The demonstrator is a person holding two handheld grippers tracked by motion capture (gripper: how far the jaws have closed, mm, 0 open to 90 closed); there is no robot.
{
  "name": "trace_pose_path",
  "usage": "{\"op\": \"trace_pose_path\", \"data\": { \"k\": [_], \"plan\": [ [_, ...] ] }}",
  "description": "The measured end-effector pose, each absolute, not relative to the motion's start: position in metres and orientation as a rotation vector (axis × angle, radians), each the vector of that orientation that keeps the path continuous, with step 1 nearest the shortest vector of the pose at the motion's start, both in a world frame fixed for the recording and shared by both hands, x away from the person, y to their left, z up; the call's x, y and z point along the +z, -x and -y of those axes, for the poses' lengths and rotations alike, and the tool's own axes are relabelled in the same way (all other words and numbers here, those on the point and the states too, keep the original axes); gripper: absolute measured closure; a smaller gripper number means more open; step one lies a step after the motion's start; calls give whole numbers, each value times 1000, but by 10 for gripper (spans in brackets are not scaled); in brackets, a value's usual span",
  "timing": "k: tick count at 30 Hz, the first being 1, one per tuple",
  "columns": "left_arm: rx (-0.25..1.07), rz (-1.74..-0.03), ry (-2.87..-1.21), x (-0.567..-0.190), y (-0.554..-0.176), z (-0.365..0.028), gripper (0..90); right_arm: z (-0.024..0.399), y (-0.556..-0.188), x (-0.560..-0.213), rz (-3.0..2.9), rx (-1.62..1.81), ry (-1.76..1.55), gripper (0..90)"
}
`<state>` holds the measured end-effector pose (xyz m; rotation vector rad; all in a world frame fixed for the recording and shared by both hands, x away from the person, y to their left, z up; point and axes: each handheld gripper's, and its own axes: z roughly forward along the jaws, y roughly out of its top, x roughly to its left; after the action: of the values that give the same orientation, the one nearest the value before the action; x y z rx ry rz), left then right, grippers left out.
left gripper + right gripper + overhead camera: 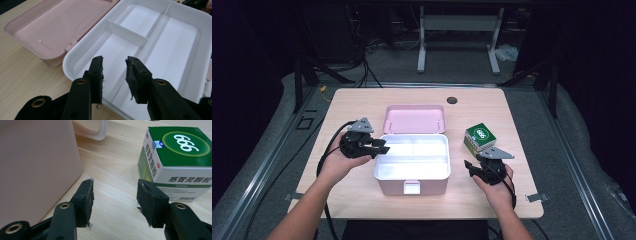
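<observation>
Over the open pink plastic box (412, 172), my left gripper (114, 65) hovers.
Its jaws stand half open, gripping nothing; my right gripper (115, 188) gapes empty beside the green-and-white carton (178, 157).

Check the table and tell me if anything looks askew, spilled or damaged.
Nothing spilled. The open pink box sits square, its white tray empty and its lid laid back flat. The green and white carton sits turned at an angle to the table edge. The pads on the left gripper look ragged at the edges.
</observation>
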<state>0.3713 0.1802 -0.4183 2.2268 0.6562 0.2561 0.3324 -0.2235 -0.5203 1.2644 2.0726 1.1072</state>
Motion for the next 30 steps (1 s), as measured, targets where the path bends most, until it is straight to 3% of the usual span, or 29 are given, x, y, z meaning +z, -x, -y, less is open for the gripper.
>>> {"op": "trace_pose_path", "data": {
  "k": [30],
  "plan": [
    [219, -368, -2592, -405, -379, -112, 759, 224, -333, -521, -2078, 1109, -1256, 470]
  ]
}}
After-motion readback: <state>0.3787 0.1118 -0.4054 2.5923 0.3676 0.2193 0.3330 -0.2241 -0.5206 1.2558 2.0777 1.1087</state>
